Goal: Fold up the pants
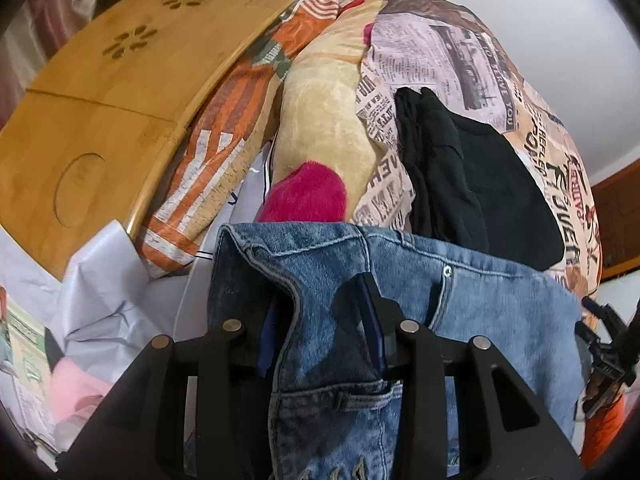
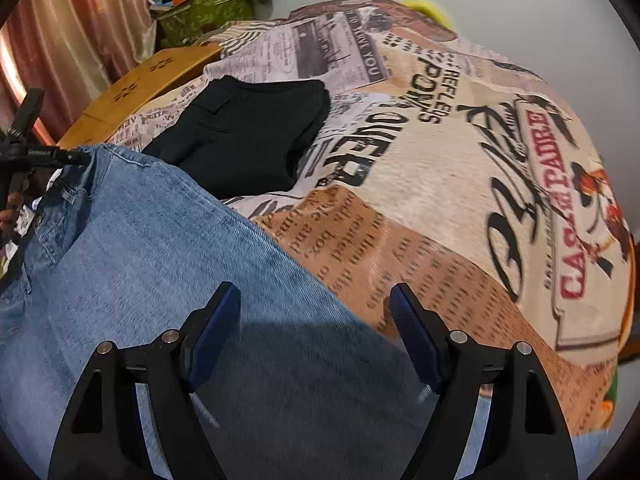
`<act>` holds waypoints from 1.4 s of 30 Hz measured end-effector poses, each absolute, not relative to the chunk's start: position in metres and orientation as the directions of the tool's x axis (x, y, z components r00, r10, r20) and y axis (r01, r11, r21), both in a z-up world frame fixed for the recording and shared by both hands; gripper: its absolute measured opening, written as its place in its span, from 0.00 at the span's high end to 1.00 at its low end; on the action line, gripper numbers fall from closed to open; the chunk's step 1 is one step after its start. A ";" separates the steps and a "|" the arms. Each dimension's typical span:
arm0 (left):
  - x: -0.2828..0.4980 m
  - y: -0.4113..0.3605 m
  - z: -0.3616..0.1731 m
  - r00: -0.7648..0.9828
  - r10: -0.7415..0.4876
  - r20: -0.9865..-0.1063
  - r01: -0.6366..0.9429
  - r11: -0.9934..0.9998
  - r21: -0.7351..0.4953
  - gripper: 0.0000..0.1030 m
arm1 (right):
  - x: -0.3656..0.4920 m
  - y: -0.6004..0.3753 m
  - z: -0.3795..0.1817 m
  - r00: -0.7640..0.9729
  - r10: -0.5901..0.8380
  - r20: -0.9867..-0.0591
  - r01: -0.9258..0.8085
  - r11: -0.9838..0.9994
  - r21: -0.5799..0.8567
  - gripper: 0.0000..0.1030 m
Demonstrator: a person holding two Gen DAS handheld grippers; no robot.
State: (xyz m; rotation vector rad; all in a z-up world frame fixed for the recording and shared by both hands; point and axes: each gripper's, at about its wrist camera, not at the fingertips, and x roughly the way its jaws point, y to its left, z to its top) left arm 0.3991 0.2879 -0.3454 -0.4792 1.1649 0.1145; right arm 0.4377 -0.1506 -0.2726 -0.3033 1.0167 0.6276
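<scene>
The blue jeans [image 2: 132, 240] lie across the printed bedspread [image 2: 460, 184], with a folded black garment [image 2: 244, 132] just beyond them and a wooden tray [image 1: 100, 112] off to the side. The left gripper [image 1: 324, 320] seems clamped on a bunched fold at the waistband, though denim hides one finger. The right gripper [image 2: 314, 320] hangs spread wide over the leg, gripping nothing.

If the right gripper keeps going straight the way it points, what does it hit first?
Most likely the blue jeans: the right gripper stands open over the denim leg, near its edge on the printed bedspread. Depth is hard to judge.
</scene>
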 end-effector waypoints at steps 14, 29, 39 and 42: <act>0.372 0.272 -0.279 0.480 -0.068 -0.875 -0.248 0.946 -0.209 0.97 | 0.414 -0.142 -0.256 0.400 0.382 -0.833 -0.624 0.780 0.058 0.93; 0.288 0.255 -0.197 0.595 -0.027 -0.803 -0.177 0.971 -0.163 0.97 | 0.337 -0.161 -0.180 0.547 0.434 -0.716 -0.604 0.796 0.022 0.94; 0.212 0.239 -0.198 0.585 0.023 -0.811 -0.169 0.981 -0.093 0.97 | 0.256 -0.175 -0.185 0.512 0.455 -0.728 -0.614 0.787 0.060 0.94; 0.190 0.237 -0.206 0.574 0.031 -0.818 -0.175 0.981 -0.086 0.97 | 0.235 -0.176 -0.193 0.506 0.449 -0.736 -0.613 0.788 0.059 0.94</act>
